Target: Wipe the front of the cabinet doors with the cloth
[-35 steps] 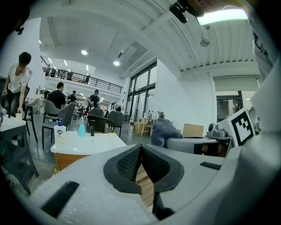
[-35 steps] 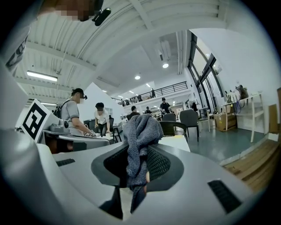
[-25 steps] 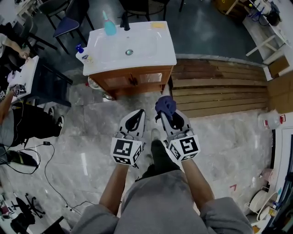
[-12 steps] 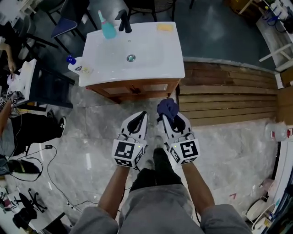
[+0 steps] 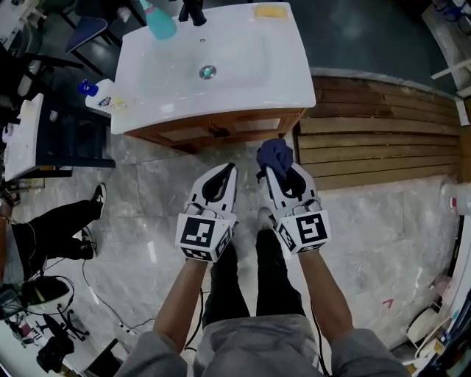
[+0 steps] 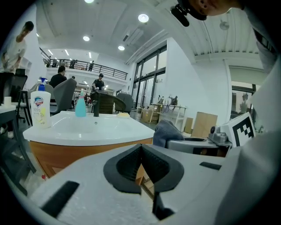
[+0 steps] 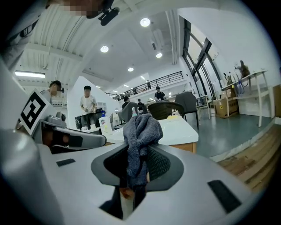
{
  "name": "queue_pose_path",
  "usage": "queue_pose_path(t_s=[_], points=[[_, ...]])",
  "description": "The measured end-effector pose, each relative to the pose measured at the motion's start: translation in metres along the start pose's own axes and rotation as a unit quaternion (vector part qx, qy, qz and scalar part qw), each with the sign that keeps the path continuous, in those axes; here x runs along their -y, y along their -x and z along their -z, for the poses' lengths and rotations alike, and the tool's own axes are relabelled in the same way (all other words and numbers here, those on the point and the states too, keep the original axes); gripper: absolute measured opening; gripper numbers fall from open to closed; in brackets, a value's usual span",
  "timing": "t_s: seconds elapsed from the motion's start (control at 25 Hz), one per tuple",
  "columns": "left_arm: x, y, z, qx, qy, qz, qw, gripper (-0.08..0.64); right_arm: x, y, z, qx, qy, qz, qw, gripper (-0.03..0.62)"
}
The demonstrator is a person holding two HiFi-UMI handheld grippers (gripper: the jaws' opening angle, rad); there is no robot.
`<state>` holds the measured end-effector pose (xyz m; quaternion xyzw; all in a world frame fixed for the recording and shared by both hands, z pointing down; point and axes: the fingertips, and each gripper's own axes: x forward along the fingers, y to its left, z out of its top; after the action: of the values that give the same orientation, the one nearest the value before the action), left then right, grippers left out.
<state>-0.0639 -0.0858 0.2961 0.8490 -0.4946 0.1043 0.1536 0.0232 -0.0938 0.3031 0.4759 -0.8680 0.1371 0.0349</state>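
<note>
In the head view, the left gripper (image 5: pixel 221 175) and the right gripper (image 5: pixel 284 175) are held side by side over the stone floor (image 5: pixel 383 221), just in front of a sink cabinet. The dark blue cloth (image 5: pixel 274 154) is bunched at the tip of the right gripper, near the wooden cabinet doors (image 5: pixel 213 131) but apart from them. On the white counter (image 5: pixel 294 74), a teal bottle (image 5: pixel 158 18) is seen at the back left corner, a yellow sponge (image 5: pixel 270 11) at the back right corner, and a soap bottle (image 5: pixel 96 94) at the left edge.

In the left gripper view, the jaws are seen pressed together with nothing between them (the cloth shows off to the right, above the other gripper).

In the right gripper view, the jaws are clamped on the cloth, which stands up out of them as a folded wad. The counter is seen behind it.
</note>
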Motion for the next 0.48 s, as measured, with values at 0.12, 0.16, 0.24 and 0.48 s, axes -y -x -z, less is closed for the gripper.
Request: queue_pose_path(t_s=[0.12, 0.16, 0.24, 0.48], points=[[-0.012, -0.010, 0.017, 0.001, -0.006, 0.006, 1.0000, 0.008, 0.002, -0.011, 0.020, 0.000, 0.007, 0.007, 1.000, 0.092], [-0.015, -0.013, 0.023, 0.002, -0.007, 0.009, 0.9999, 0.008, 0.003, -0.015, 0.026, 0.001, 0.009, 0.009, 1.000, 0.094], [-0.021, -0.016, 0.034, 0.003, -0.004, 0.012, 0.9999, 0.008, 0.000, -0.021, 0.036, 0.000, 0.015, 0.007, 1.000, 0.092], [-0.030, -0.019, 0.062, 0.003, -0.003, 0.018, 0.9998, 0.008, -0.009, -0.034, 0.064, -0.006, 0.025, 0.004, 1.000, 0.094]])
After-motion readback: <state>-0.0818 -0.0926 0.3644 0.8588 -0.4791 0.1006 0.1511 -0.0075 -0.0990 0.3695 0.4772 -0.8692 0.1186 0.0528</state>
